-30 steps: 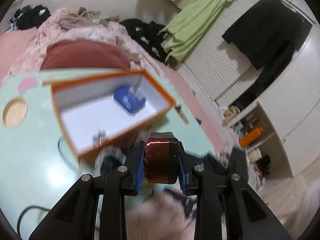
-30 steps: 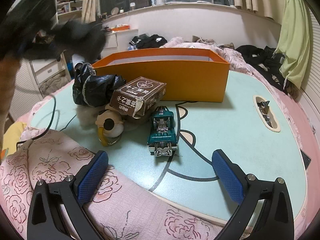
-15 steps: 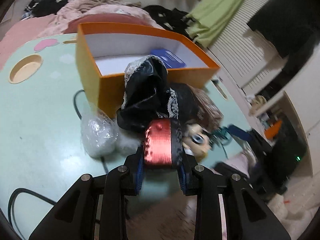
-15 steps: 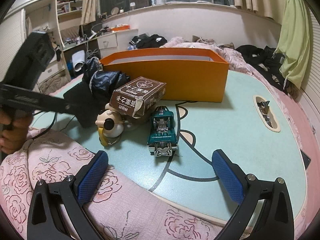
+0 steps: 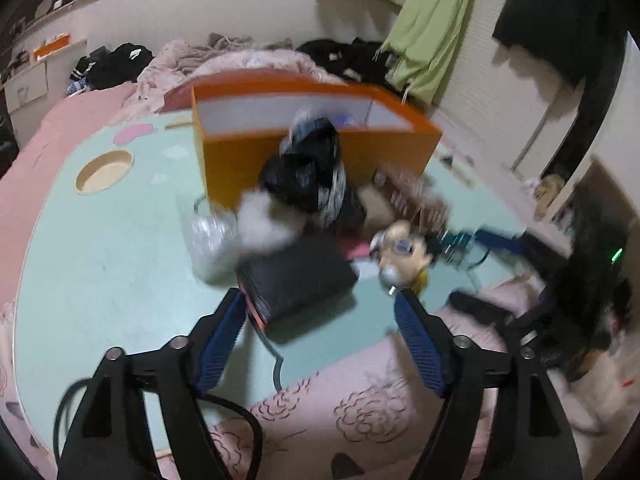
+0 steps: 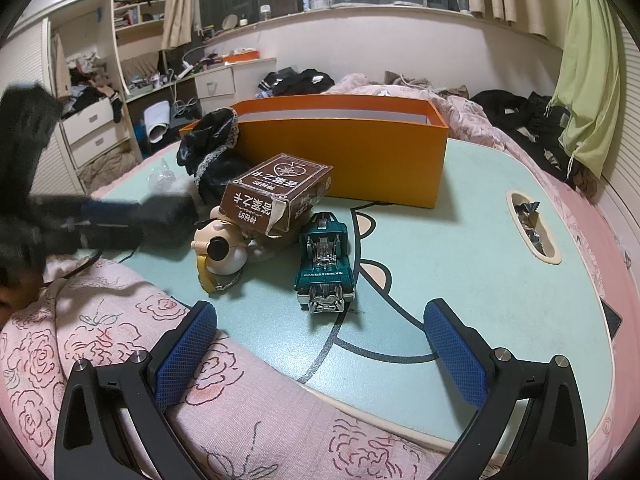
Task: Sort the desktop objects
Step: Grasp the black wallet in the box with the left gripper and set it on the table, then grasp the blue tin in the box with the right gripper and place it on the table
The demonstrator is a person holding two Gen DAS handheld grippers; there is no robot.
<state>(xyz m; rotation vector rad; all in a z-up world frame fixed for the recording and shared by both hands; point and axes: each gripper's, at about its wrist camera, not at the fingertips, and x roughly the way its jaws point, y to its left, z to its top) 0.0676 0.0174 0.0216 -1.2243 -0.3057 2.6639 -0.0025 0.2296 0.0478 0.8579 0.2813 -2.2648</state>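
Observation:
My left gripper (image 5: 318, 304) is low over the mint table (image 5: 100, 280), its jaws opening. A dark block with a red edge (image 5: 296, 280) lies on the table between them, close to the left pad (image 5: 222, 336), with neither pad pressing on it. In the right wrist view the left gripper (image 6: 100, 220) is a dark blur at the left. The orange box (image 6: 340, 160) stands behind a black lace cloth (image 6: 212, 148), a brown card box (image 6: 276, 192), a toy figure (image 6: 220, 248) and a green toy car (image 6: 326, 264). My right gripper (image 6: 320, 312) is open and empty, just short of the car.
A clear plastic wrap (image 5: 208, 240) and a white fluffy ball (image 5: 260, 220) sit left of the pile. The table has a round cup hole (image 5: 104, 170) and a slot holding foil wrappers (image 6: 530, 224). A black cable (image 5: 240, 412) crosses the pink rose cloth (image 6: 100, 340) at the front.
The left gripper came down from above the orange box to the table's front. Its jaws spread off the red-edged block, which now lies on the table. The right gripper stayed put.

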